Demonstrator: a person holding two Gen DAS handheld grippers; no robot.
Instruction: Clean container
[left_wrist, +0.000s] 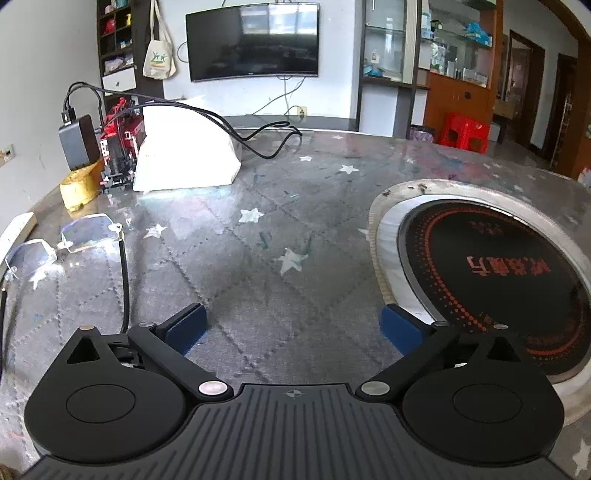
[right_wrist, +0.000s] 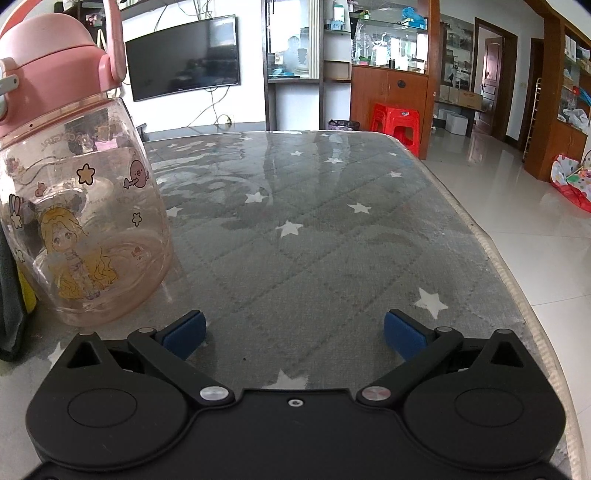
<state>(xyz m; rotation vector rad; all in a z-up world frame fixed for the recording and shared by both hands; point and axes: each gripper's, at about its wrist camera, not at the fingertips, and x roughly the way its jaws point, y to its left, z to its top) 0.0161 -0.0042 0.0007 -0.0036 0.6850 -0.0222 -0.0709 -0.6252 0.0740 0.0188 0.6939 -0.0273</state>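
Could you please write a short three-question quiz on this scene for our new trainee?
1. True or false: the right gripper is shut on the pink-lidded bottle.
2. Which lies by the left gripper, off its left finger? A) eyeglasses B) a spoon C) a plate
3. Fill in: the round cooktop is set into the ____.

Key: 1 false, both grippers are open and hold nothing; 2 A; 3 table.
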